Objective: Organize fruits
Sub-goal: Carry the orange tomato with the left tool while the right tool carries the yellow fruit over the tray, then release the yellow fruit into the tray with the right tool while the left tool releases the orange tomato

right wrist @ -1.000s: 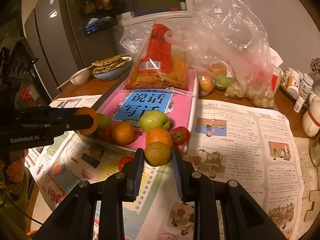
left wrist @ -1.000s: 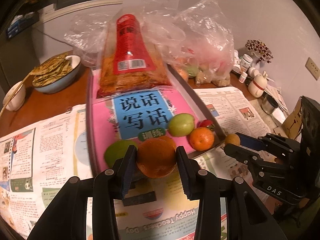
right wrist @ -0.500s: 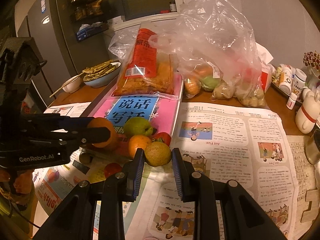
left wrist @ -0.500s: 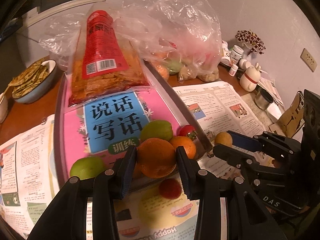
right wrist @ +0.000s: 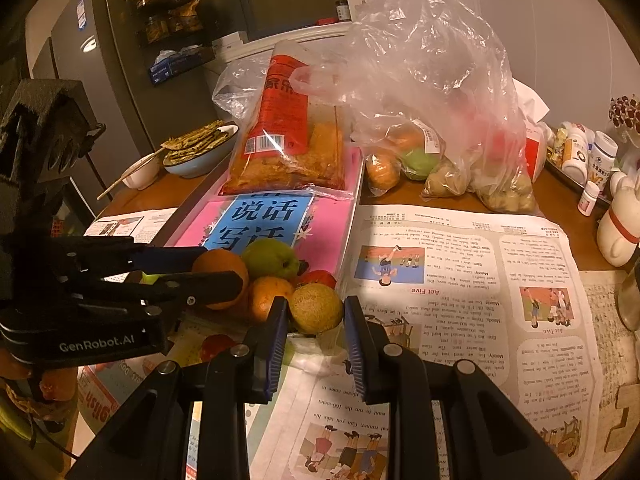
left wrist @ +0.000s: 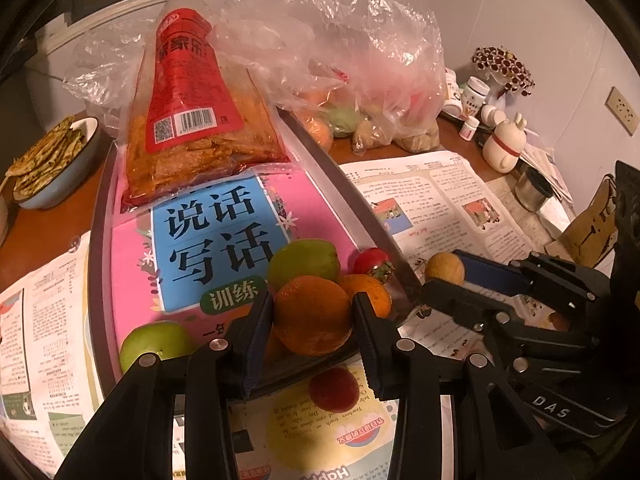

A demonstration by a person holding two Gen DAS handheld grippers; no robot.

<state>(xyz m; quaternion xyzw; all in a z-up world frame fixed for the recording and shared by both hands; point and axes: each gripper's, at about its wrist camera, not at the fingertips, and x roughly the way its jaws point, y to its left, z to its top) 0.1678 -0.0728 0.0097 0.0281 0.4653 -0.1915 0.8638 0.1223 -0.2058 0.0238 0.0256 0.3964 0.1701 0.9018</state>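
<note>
In the left wrist view, an orange [left wrist: 312, 314] is clamped between the partly closed left gripper [left wrist: 314, 320], low centre, above the tray [left wrist: 100, 280] edge. It should be lowered beside the green fruit [left wrist: 302, 260] before release.

In the right wrist view, a brownish fruit [right wrist: 316, 307] is gripped by the right gripper [right wrist: 316, 320], low centre, over the newspaper [right wrist: 460, 280].

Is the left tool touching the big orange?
Touching. The left wrist view shows both pads of the left tool pressed against the big orange, which sits clamped between them.

Pale wall [left wrist: 520, 20], wall socket [left wrist: 621, 109], dark fridge [right wrist: 100, 80], wooden table [right wrist: 560, 200], warm dim light
</note>
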